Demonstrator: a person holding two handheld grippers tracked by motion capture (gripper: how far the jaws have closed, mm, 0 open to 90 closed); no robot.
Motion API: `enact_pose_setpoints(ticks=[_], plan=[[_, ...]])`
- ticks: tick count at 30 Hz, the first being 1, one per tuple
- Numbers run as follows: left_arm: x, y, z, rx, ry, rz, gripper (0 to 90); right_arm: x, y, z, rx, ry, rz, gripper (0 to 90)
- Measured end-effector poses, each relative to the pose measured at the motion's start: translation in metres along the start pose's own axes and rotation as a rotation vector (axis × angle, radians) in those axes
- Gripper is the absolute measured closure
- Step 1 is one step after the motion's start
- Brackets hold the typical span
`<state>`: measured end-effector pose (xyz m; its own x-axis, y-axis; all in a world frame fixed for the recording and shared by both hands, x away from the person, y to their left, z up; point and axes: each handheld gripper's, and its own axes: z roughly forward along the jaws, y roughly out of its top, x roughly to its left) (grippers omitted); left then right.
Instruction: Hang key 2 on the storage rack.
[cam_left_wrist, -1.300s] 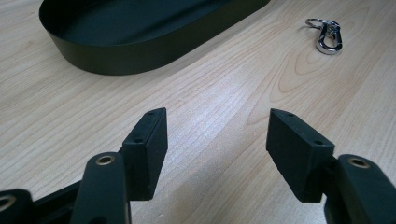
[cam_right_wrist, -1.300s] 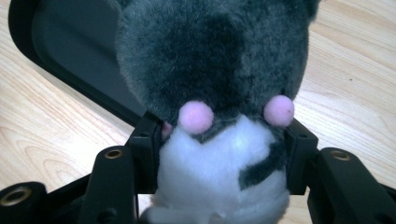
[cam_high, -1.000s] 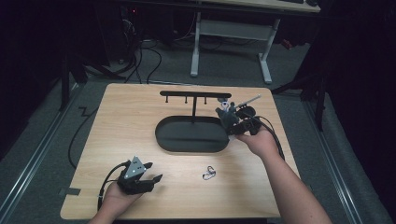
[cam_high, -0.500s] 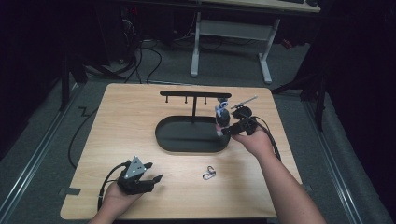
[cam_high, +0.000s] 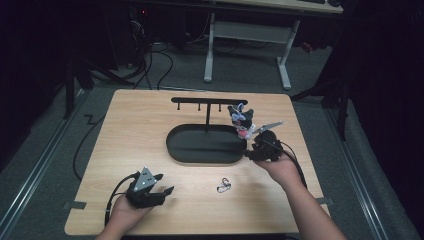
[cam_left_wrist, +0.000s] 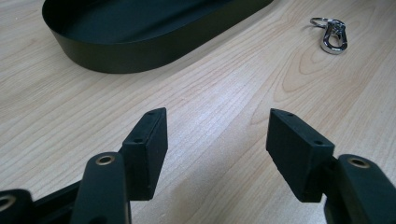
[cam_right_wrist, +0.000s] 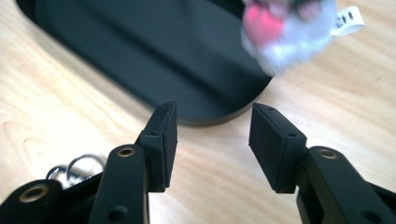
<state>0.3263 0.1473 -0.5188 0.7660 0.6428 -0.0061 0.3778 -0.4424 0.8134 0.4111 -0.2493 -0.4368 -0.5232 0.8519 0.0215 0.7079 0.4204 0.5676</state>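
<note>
Light wooden counter (cam_high: 150, 130) fills the middle of the high view, dark floor around it. At centre frame lies a black oval metal tray (cam_high: 200, 147) with a low wall; from its far edge a thin black T-shaped stand with a row of pegs (cam_high: 207, 101) rises upright. Small plush keychain toy, dark with white and pink patches (cam_high: 241, 121), sits at the right end of the tray, just under the right tip of the stand's bar; whether it hangs from a peg or rests on the tray rim cannot be told. In the right gripper view the toy (cam_right_wrist: 287, 32) is a blur at upper right, its white tag over bare wood beyond the tray wall (cam_right_wrist: 205, 119). Right gripper (cam_high: 252, 145), right of centre in the high view, is at the tray's right end, just below the toy; its jaws have just been closing, now partly spread with nothing between them, the pads clear of the toy. Left gripper (cam_high: 162, 186), lower left of the frame, rests low on the counter well apart from the tray, jaws spread wide on nothing. Small silver metal key-ring clasp (cam_high: 224, 185) lies on bare wood below the tray, between the two hands; upper right in the left gripper view (cam_left_wrist: 330, 36).
</note>
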Motion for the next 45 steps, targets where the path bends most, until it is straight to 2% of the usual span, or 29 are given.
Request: enact_pose_setpoints(ticks=[1,2,4,5,6,9,10,11,14,16,17,18,20,21,22,23,25,29,36,37,38,39,40,41,42,43,44,45], plan=[[0.000,0.000,0.000,0.000,0.000,0.000,39.5,0.000,0.000,0.000,0.000,0.000,0.000,52.5],[-0.001,0.000,0.000,0.001,-0.001,0.002,39.5,0.002,-0.012,0.000,-0.016,0.015,0.012,53.1],[-0.002,0.001,0.000,0.001,-0.001,0.002,39.5,0.003,-0.025,0.000,-0.050,0.033,0.019,53.7],[-0.002,0.001,0.000,-0.002,-0.001,0.000,39.5,0.003,-0.025,0.000,-0.050,0.033,0.019,53.7],[-0.003,0.001,0.000,-0.002,-0.001,0.001,39.6,0.004,-0.039,0.001,-0.075,0.058,0.045,53.4],[-0.004,0.002,0.000,-0.009,-0.004,0.005,39.7,0.005,-0.059,0.004,-0.110,0.061,0.052,52.3],[-0.004,0.002,0.000,-0.009,-0.004,0.005,39.7,0.005,-0.059,0.004,-0.110,0.061,0.052,52.3],[-0.004,0.003,0.000,-0.012,-0.008,0.008,39.8,0.006,-0.073,0.008,-0.132,0.073,0.075,52.9],[-0.005,0.003,0.001,-0.012,-0.009,0.009,39.9,0.009,-0.084,0.010,-0.156,0.067,0.062,53.8],[-0.007,0.003,0.001,-0.012,-0.010,0.004,40.1,0.016,-0.103,0.012,-0.194,0.052,0.050,52.9],[-0.007,0.003,0.001,-0.012,-0.010,0.004,40.4,0.016,-0.103,0.012,-0.194,0.052,0.050,52.9],[-0.008,0.003,0.002,-0.014,-0.013,0.002,40.4,0.020,-0.118,0.012,-0.227,0.038,0.050,54.0],[-0.009,0.004,0.002,-0.017,-0.017,0.003,40.4,0.022,-0.120,0.011,-0.216,0.034,0.043,54.0],[-0.011,0.005,0.003,-0.015,-0.016,0.015,40.3,0.025,-0.128,0.007,-0.231,-0.005,0.026,54.7],[-0.011,0.005,0.003,-0.015,-0.016,0.015,40.2,0.025,-0.128,0.007,-0.231,-0.005,0.026,54.7],[-0.012,0.005,0.004,-0.005,-0.018,0.022,40.2,0.022,-0.131,0.008,-0.223,0.029,0.073,52.6],[-0.012,0.004,0.006,0.000,-0.020,0.022,40.1,0.021,-0.130,0.008,-0.228,0.043,0.083,52.7],[-0.012,0.003,0.006,0.006,-0.020,0.029,40.1,0.023,-0.127,0.011,-0.228,0.041,0.076,52.0],[-0.010,0.003,0.006,0.005,-0.019,0.031,40.0,0.034,-0.124,0.012,-0.234,0.048,0.044,52.2],[-0.010,0.003,0.006,0.009,-0.015,0.035,40.0,0.042,-0.121,0.012,-0.244,0.069,0.017,59.3],[-0.010,0.003,0.006,0.009,-0.015,0.035,40.1,0.042,-0.121,0.012,-0.244,0.069,0.017,59.3],[-0.010,0.003,0.006,0.010,-0.012,0.035,40.0,0.045,-0.120,0.012,-0.246,0.079,0.003,66.0],[-0.009,0.002,0.005,0.011,-0.009,0.032,40.1,0.056,-0.115,0.013,-0.250,0.092,-0.028,79.8],[-0.009,0.002,0.005,0.011,-0.009,0.032,40.1,0.059,-0.113,0.014,-0.250,0.101,-0.042,84.7],[-0.009,0.000,0.003,0.011,-0.002,0.027,40.1,0.066,-0.110,0.015,-0.251,0.115,-0.063,88.7],[-0.009,0.000,0.003,0.011,-0.002,0.027,40.1,0.066,-0.110,0.015,-0.251,0.115,-0.063,88.7],[-0.008,-0.002,0.001,0.007,0.003,0.021,40.2,0.078,-0.104,0.018,-0.256,0.149,-0.088,90.0],[-0.007,-0.004,-0.003,0.003,0.014,0.012,40.2,0.081,-0.102,0.020,-0.256,0.158,-0.102,90.0]])
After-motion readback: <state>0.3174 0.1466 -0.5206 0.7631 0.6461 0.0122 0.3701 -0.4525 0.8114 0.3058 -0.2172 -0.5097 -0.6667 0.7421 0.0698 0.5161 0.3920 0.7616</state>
